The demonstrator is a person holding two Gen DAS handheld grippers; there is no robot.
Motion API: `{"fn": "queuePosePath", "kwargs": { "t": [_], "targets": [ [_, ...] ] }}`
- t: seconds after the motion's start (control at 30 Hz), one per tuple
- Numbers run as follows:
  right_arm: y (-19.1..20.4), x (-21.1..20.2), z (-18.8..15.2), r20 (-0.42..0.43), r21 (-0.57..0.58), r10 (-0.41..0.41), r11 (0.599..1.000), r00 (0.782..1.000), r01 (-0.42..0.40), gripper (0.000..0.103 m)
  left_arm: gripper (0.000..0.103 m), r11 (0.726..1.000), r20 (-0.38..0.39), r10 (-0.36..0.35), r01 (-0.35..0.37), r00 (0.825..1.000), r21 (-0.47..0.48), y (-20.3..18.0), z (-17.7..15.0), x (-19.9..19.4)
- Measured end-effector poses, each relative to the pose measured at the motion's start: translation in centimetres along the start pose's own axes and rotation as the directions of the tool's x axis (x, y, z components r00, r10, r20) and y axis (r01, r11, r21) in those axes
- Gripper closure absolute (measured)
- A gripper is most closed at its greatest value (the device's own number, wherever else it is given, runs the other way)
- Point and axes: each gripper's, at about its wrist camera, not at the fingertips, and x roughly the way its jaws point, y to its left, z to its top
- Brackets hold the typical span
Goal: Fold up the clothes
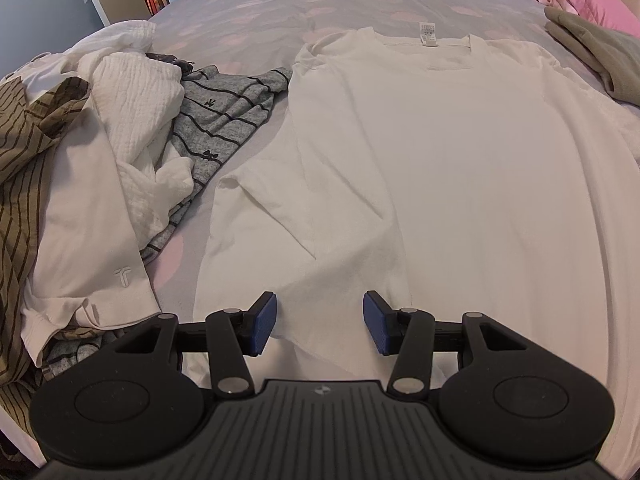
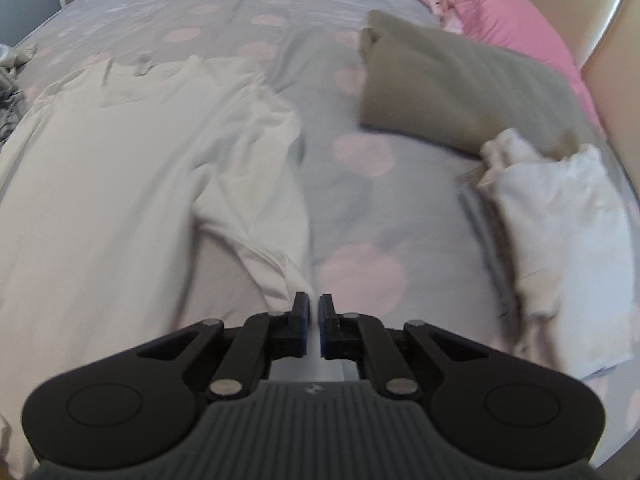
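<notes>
Two hand-held grippers work over a white shirt [image 1: 440, 168] spread flat on the bed [image 1: 248, 12], collar toward 12 o'clock. In the left wrist view the left hand-held gripper [image 1: 320, 326] stands about half open above the shirt's near hem at 6 o'clock, blue pads apart, with cloth below but nothing pinched between them. At 9 o'clock of the shirt lies a pile of clothes [image 1: 100, 152]: white, grey striped and brown striped pieces. In the right wrist view, which is blurred, the right hand-held gripper [image 2: 314, 322] is nearly closed, clamped on the shirt's right edge [image 2: 296, 276]; cloth runs from the pads up toward 12 o'clock. A folded olive garment [image 2: 448, 88] lies at 1 o'clock, a folded white garment [image 2: 560, 216] at 3 o'clock, and a pink pillow [image 2: 512, 20] beyond them.
</notes>
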Motion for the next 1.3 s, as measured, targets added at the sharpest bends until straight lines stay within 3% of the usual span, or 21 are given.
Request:
{"fn": "queuePosePath", "kwargs": {
  "t": [0.27, 0.3, 0.4, 0.47, 0.6, 0.73, 0.83, 0.9, 1.17, 1.3],
  "targets": [
    [-7.8, 1.8, 3.2, -0.010, 0.145, -0.088, 0.986, 0.996, 0.088, 0.099, 0.057, 1.000, 0.003, -0.002, 0.002, 1.000, -0.015, 0.0, 1.0, 0.4],
    [-8.4, 2.1, 3.4, -0.011, 0.153, -0.112, 0.982, 0.994, 0.113, 0.103, 0.057, 1.000, 0.003, -0.002, 0.002, 1.000, -0.020, 0.0, 1.1, 0.5],
    [-10.1, 3.2, 3.8, -0.018, 0.143, -0.210, 0.967, 0.978, 0.210, 0.103, 0.057, 1.000, 0.000, -0.003, 0.003, 1.000, -0.027, 0.1, 1.5, 0.8],
    [-11.6, 4.0, 3.7, -0.040, 0.180, -0.213, 0.960, 0.976, 0.216, 0.103, 0.057, 1.000, -0.004, -0.002, 0.002, 1.000, -0.029, 0.2, 1.6, 1.0],
    [-13.2, 5.0, 3.0, -0.063, 0.295, -0.139, 0.944, 0.988, 0.151, 0.102, 0.057, 0.999, -0.011, -0.006, 0.006, 1.000, -0.040, 0.2, 1.8, 1.4],
    [-12.5, 5.5, 2.8, -0.065, 0.345, -0.049, 0.936, 0.997, 0.069, 0.097, 0.057, 0.999, -0.013, -0.004, 0.003, 1.000, -0.040, 0.1, 2.0, 1.4],
    [-11.5, 5.0, 2.7, -0.064, 0.351, -0.028, 0.935, 0.998, 0.049, 0.092, 0.057, 0.999, -0.013, -0.003, 0.003, 1.000, -0.036, 0.0, 2.1, 1.3],
    [-11.0, 4.4, 2.8, -0.051, 0.349, -0.031, 0.936, 0.998, 0.047, 0.079, 0.057, 0.999, -0.012, -0.002, 0.001, 1.000, -0.034, -0.1, 2.1, 1.3],
    [-7.5, 2.4, 2.1, -0.036, 0.350, 0.088, 0.934, 0.995, -0.070, 0.078, 0.057, 1.000, -0.009, -0.005, 0.005, 1.000, -0.025, -0.5, 2.2, 1.0],
    [-5.6, 3.2, 1.6, -0.070, 0.357, 0.115, 0.930, 0.991, -0.082, 0.065, 0.057, 1.000, -0.003, -0.007, 0.006, 1.000, -0.016, -0.8, 2.1, 0.8]
  ]
}}
